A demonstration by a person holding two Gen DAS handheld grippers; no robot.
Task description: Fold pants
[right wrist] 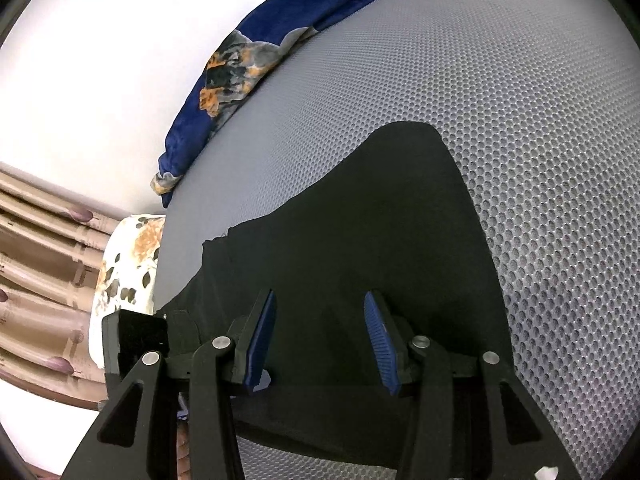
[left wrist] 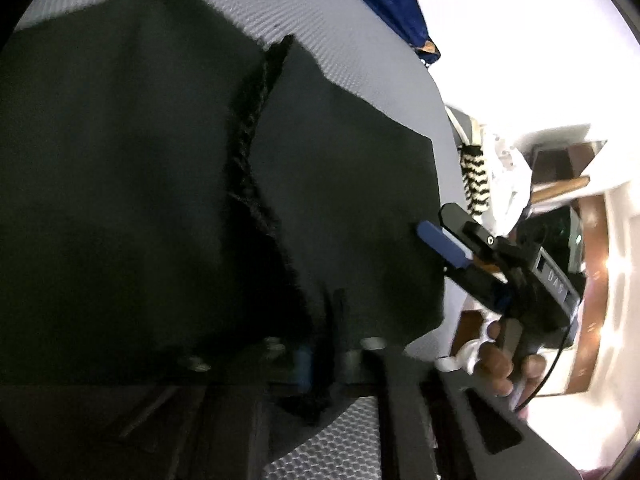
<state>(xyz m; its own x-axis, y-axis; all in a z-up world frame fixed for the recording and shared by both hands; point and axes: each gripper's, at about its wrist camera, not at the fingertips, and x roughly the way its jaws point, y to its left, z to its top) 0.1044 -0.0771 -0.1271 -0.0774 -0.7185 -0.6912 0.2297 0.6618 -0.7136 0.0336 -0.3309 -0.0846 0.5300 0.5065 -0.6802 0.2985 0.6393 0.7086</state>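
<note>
On grey honeycomb-mesh mattress surface [right wrist: 500, 128]: black fabric pants [right wrist: 360, 240] spread flat, filling the lower centre of the right wrist view. Right gripper [right wrist: 320, 340] hovers over the near part of the cloth, jaws wide apart, blue ribbed pads [right wrist: 382, 344] empty, nothing between them. Left wrist view: pants [left wrist: 140, 180] cover most of the frame, with a ridged seam or fold running from 12 to 6 o'clock. Left gripper [left wrist: 320, 360] sits at 6 o'clock, buried in dark cloth; jaw state cannot be determined. Right gripper also visible there at 4 o'clock, beside the pants' edge. Blue patterned blanket [right wrist: 280, 40] lies at 11 o'clock along the bed's far edge.
</note>
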